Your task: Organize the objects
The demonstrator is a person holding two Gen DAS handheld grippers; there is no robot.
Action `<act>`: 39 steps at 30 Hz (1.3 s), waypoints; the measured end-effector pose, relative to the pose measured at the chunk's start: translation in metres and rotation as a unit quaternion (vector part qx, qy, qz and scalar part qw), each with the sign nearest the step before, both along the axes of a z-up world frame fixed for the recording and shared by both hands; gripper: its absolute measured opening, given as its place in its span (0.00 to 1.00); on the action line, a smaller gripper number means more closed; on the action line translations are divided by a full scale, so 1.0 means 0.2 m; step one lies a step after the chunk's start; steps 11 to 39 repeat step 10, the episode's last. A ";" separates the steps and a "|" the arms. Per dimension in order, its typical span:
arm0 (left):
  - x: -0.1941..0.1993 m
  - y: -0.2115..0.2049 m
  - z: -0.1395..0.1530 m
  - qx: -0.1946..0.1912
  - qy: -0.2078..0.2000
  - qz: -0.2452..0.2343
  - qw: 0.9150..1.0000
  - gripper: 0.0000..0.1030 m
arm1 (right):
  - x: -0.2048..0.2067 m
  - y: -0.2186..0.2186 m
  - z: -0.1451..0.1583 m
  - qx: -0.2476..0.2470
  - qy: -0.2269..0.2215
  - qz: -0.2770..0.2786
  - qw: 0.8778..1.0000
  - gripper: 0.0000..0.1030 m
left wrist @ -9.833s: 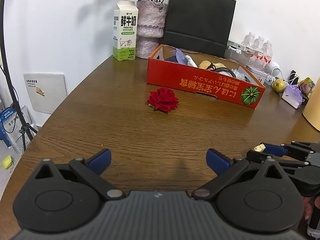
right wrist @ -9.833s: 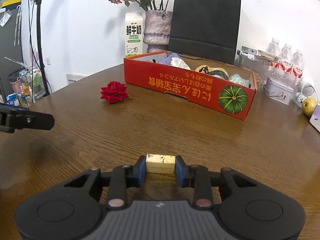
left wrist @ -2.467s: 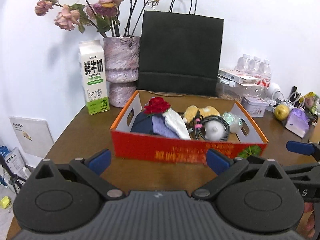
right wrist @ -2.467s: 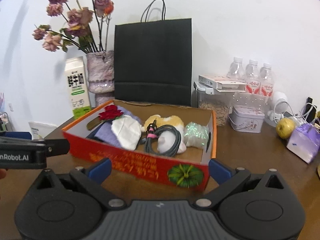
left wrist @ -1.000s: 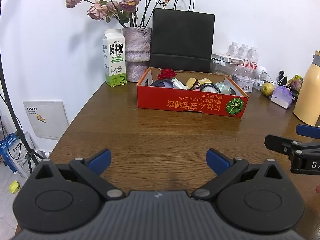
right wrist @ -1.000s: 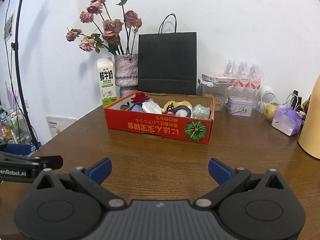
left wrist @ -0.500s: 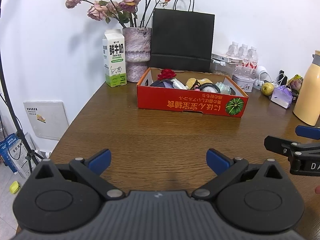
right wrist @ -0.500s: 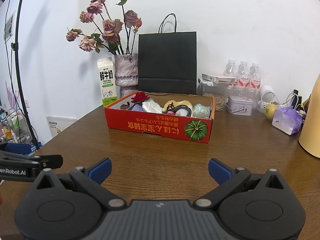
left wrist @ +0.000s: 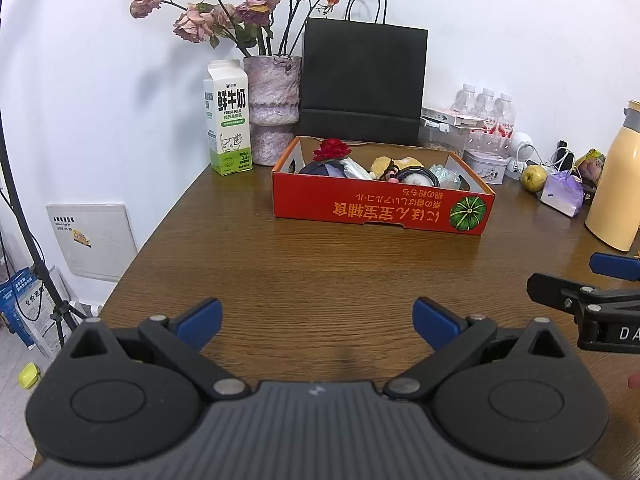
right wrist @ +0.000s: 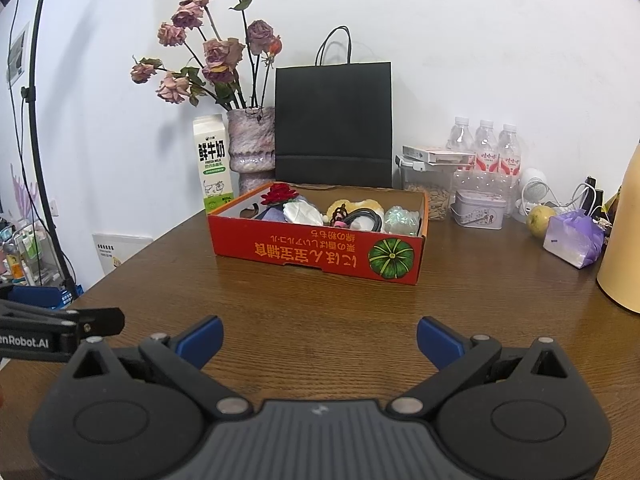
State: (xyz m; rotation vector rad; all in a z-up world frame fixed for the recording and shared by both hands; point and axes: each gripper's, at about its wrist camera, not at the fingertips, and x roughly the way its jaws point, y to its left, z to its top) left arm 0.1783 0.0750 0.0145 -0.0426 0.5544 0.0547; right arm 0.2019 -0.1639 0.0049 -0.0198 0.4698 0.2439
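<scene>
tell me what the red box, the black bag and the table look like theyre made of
Red box: printed cardboard, matte; brown raw inner walls and folded edges show.
Black bag: matte paper, judging by its crisp flat panels and creases, with thin cord handles.
Table: wood or wood veneer, going by the brown grain and its slight sheen.

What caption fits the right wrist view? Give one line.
Open right gripper faces a red box holding a red rose on the wooden table.

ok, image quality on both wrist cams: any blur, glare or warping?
Left wrist: sharp, strong fisheye bowing of the table edge, dark corner vignette, soft shadow under the open left gripper. Right wrist: also sharp, the light stand curves, mild sheen on the wood near the red box.
</scene>
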 end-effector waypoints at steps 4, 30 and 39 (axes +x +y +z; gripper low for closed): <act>0.00 -0.01 0.00 0.003 0.000 0.001 1.000 1.00 | -0.01 0.00 0.00 0.001 0.000 -0.001 1.000 1.00; 0.01 -0.02 0.00 0.008 0.004 0.000 1.000 1.00 | 0.00 0.00 0.00 0.001 0.000 -0.001 1.000 1.00; 0.01 -0.02 0.00 0.008 0.004 0.000 1.000 1.00 | 0.00 0.00 0.00 0.001 0.000 -0.001 1.000 1.00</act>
